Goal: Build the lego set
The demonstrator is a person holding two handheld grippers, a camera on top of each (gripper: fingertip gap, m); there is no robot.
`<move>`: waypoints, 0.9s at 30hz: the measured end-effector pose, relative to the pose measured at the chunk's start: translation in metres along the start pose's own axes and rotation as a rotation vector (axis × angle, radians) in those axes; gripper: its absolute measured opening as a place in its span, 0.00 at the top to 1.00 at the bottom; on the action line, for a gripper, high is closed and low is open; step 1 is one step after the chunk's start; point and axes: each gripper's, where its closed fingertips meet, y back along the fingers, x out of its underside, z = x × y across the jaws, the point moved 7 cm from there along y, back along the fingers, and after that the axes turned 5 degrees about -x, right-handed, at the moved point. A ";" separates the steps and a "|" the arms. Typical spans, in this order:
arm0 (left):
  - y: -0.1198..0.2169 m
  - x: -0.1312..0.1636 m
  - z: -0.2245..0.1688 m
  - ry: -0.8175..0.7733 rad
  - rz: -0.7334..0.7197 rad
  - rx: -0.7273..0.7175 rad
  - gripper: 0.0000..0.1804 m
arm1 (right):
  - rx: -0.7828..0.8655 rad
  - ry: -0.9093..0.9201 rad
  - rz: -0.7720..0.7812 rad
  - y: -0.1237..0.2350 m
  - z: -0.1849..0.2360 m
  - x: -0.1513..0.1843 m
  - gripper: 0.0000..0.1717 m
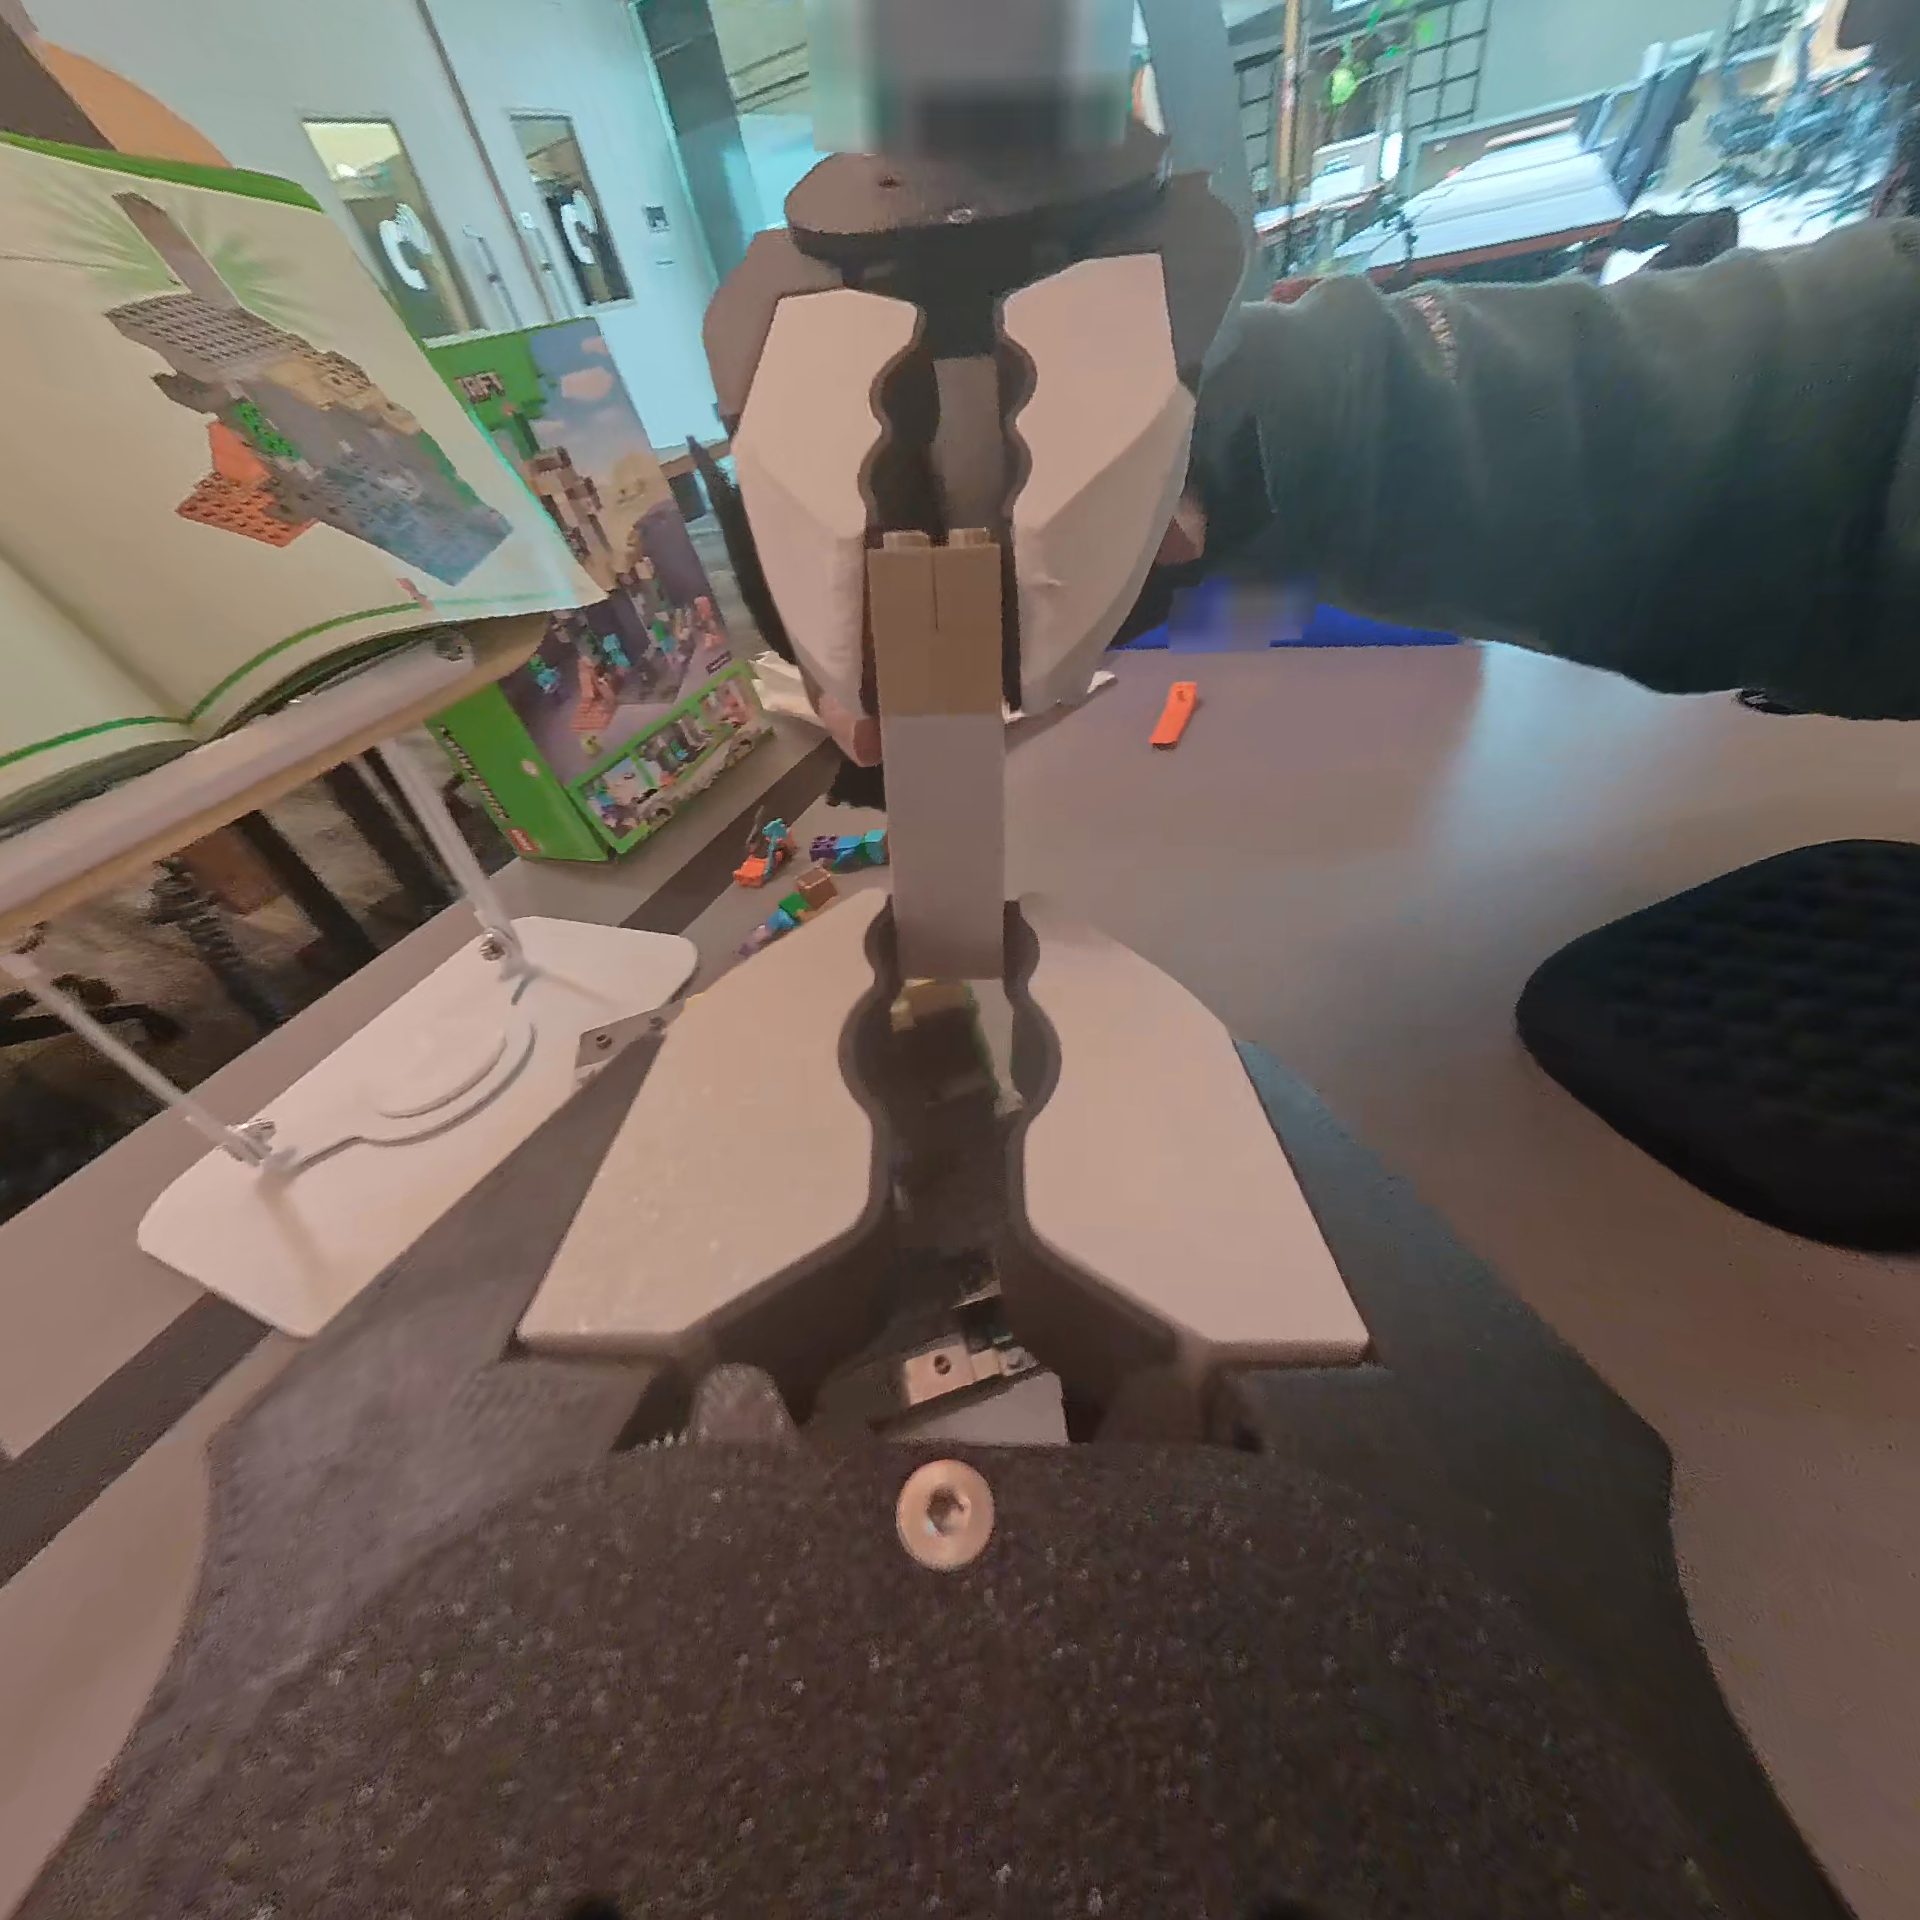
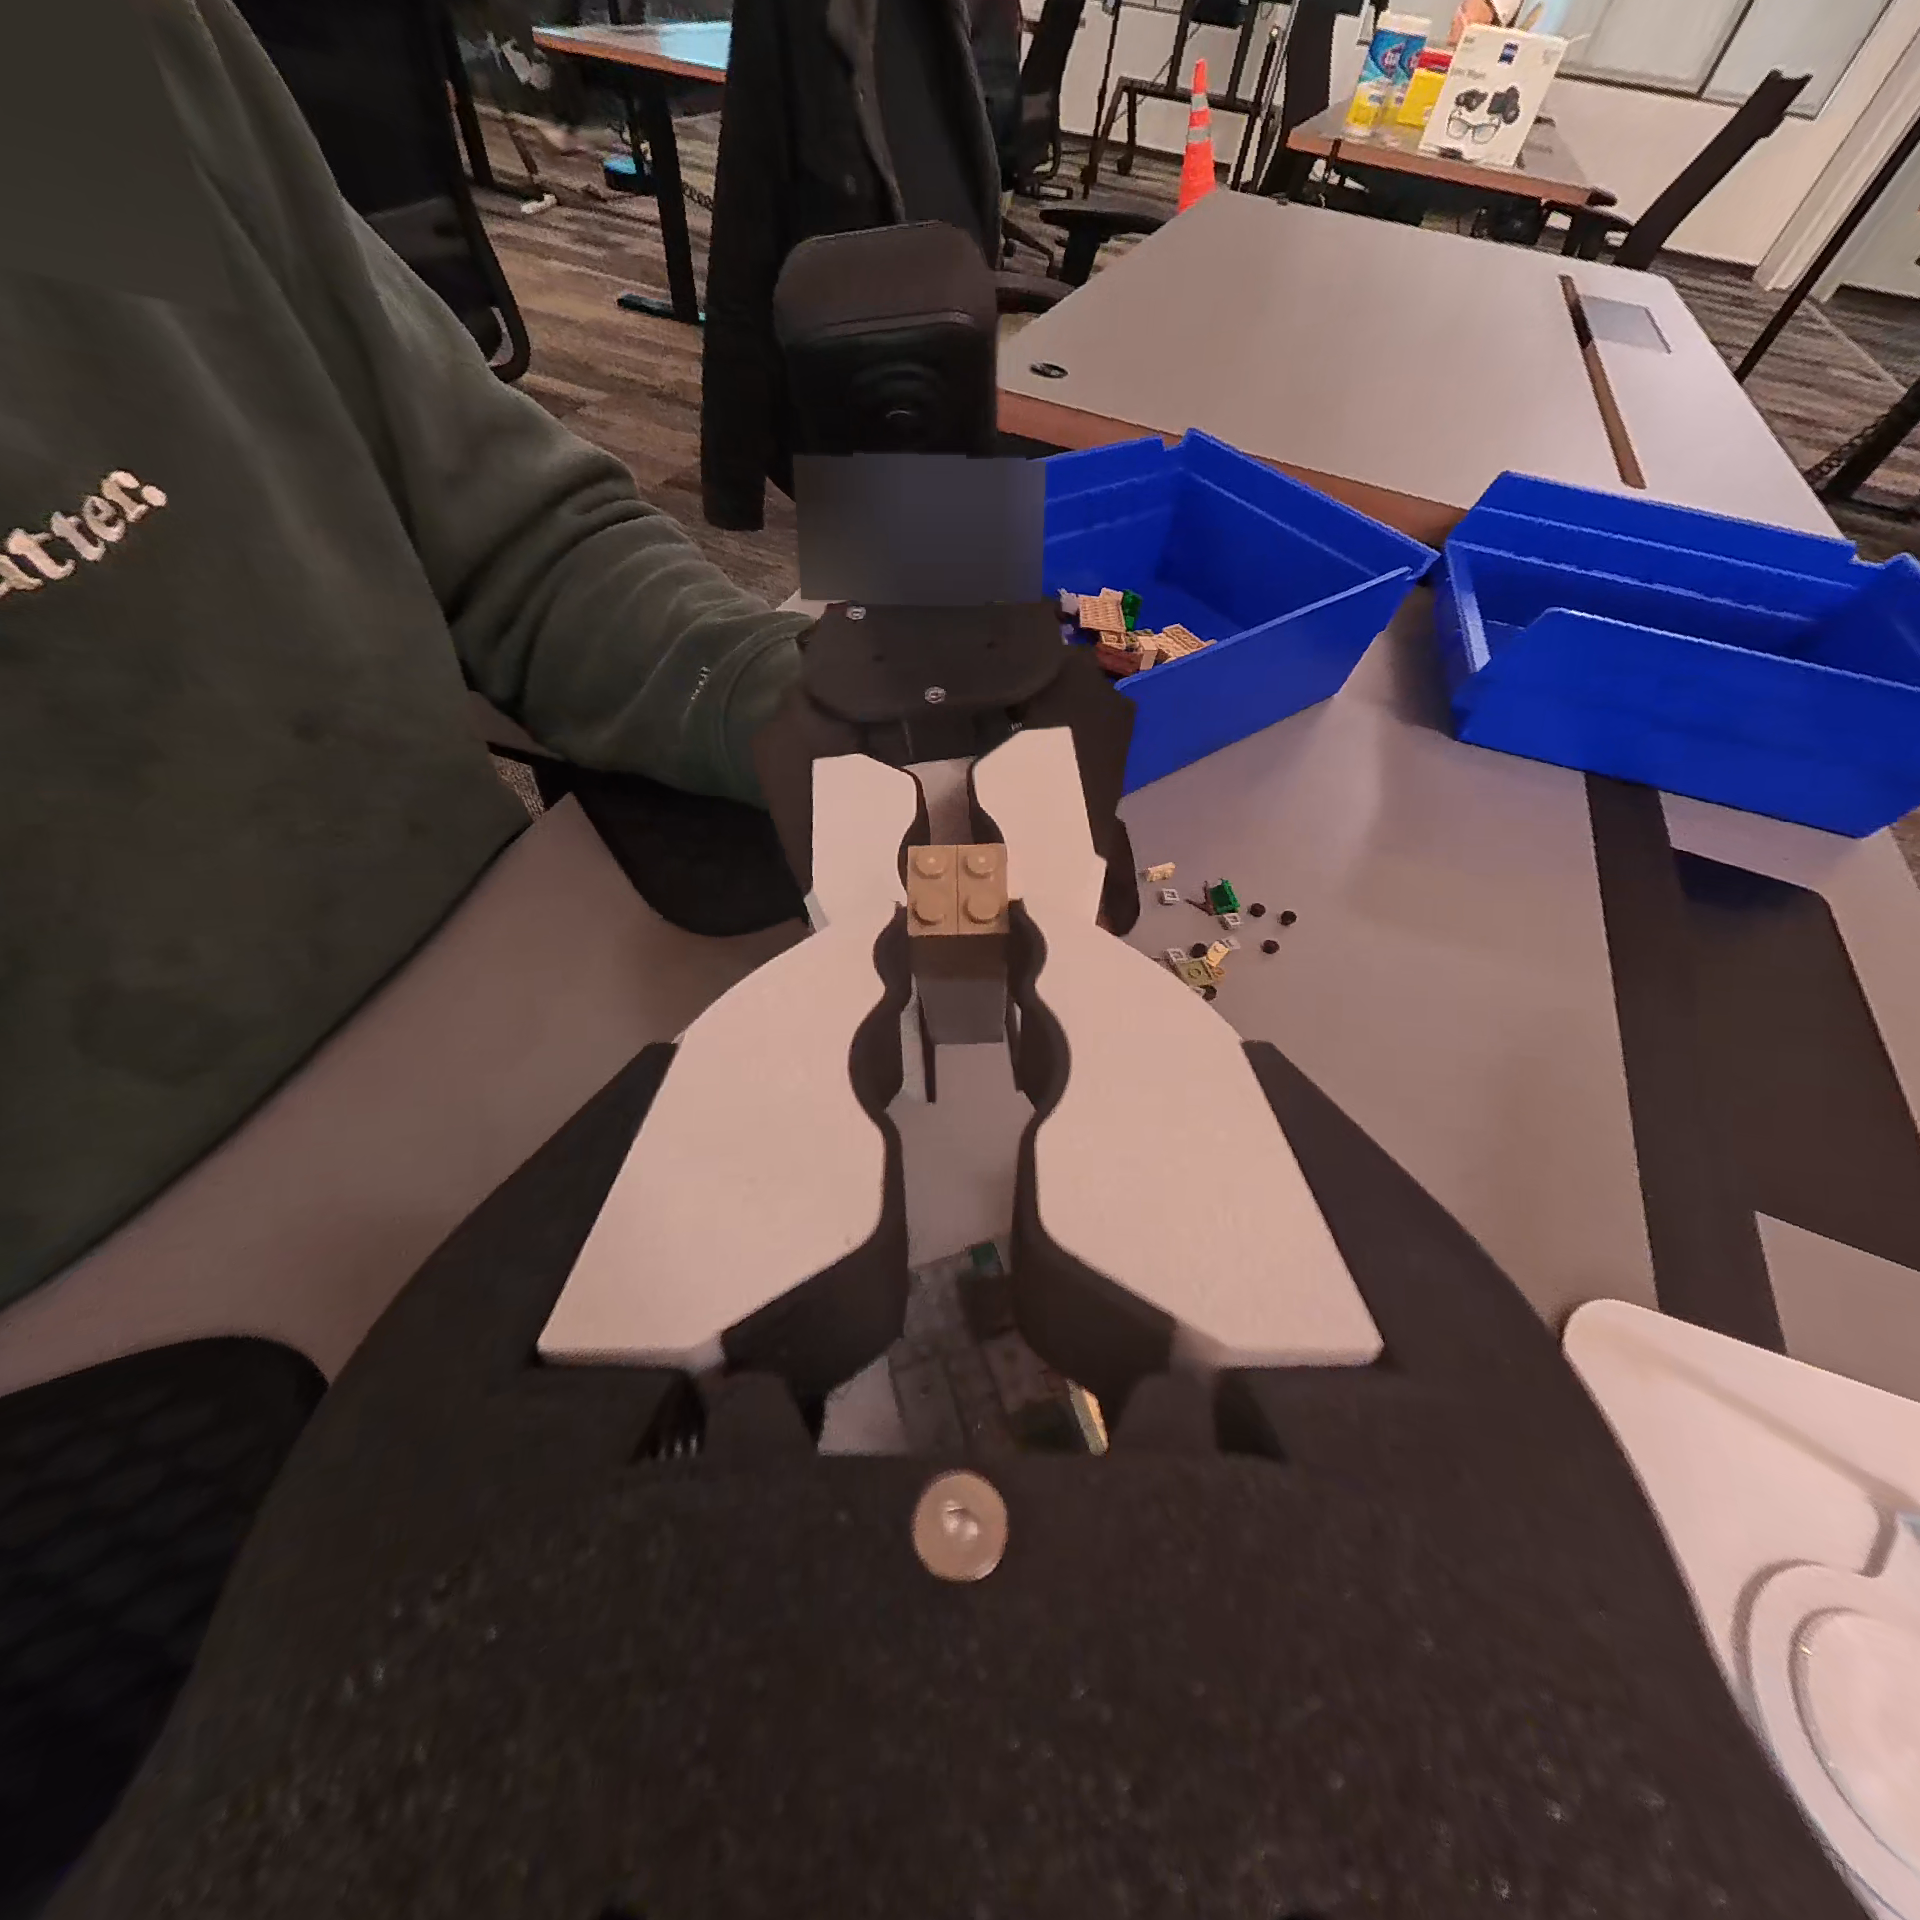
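Note:
A slim brick column, tan (image 1: 935, 623) on top and grey (image 1: 943, 831) below, stands between the two grippers, which face each other. My left gripper (image 1: 945, 925) is shut on the grey lower part. My right gripper (image 2: 958, 925) is shut on the tan studded top (image 2: 958, 883); its white fingers (image 1: 810, 499) also show in the left wrist view, closed on the tan part. The left gripper's fingers (image 2: 862, 831) show beyond the column in the right wrist view. A grey and green brick build (image 2: 966, 1371) shows low between the right fingers, mostly hidden.
An open instruction booklet (image 1: 208, 416) rests on a white stand (image 1: 416, 1091) at left, with a green toy box (image 1: 623, 644) and loose bricks (image 1: 800, 862) behind. An orange piece (image 1: 1174, 714), a black mat (image 1: 1745, 1039), two blue bins (image 2: 1226, 582) (image 2: 1683, 644) and small scattered pieces (image 2: 1216, 925) are on the table. A person's green sleeve (image 2: 312, 623) is close by. The left gripper's tips are roughly 5 cm from the right gripper's.

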 end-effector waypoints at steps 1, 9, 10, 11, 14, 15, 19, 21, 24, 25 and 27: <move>0.001 0.000 0.000 -0.017 0.001 -0.023 0.90 | 0.007 -0.003 0.002 0.000 0.000 0.000 0.90; 0.002 0.009 0.011 -0.059 0.053 -0.216 0.90 | 0.211 -0.108 0.091 0.002 -0.006 -0.001 0.77; 0.002 0.010 0.012 -0.049 0.056 -0.216 0.90 | 0.264 -0.118 0.093 0.001 -0.007 -0.001 0.77; 0.002 0.011 0.013 -0.040 0.056 -0.227 0.90 | 0.308 -0.124 0.092 0.000 -0.007 -0.001 0.78; 0.002 0.013 0.015 -0.025 0.054 -0.247 0.90 | 0.439 -0.183 0.104 -0.008 -0.007 0.006 0.78; 0.002 0.013 0.016 -0.026 0.052 -0.261 0.90 | 0.465 -0.213 0.096 -0.011 -0.006 0.008 0.78; 0.002 0.015 0.017 -0.017 0.044 -0.276 0.90 | 0.526 -0.368 0.001 -0.025 0.000 0.011 0.79; 0.002 0.015 0.017 -0.015 0.045 -0.276 0.90 | 0.571 -0.386 -0.020 -0.032 0.002 0.011 0.79; 0.002 0.016 0.016 0.007 0.037 -0.260 0.90 | 0.640 -0.326 0.023 -0.034 0.002 0.012 0.84; 0.002 0.016 0.016 0.011 0.034 -0.254 0.90 | 0.646 -0.315 0.028 -0.034 0.001 0.012 0.87; 0.002 0.017 0.015 0.013 0.038 -0.248 0.91 | 0.632 -0.323 0.035 -0.033 0.000 0.014 0.86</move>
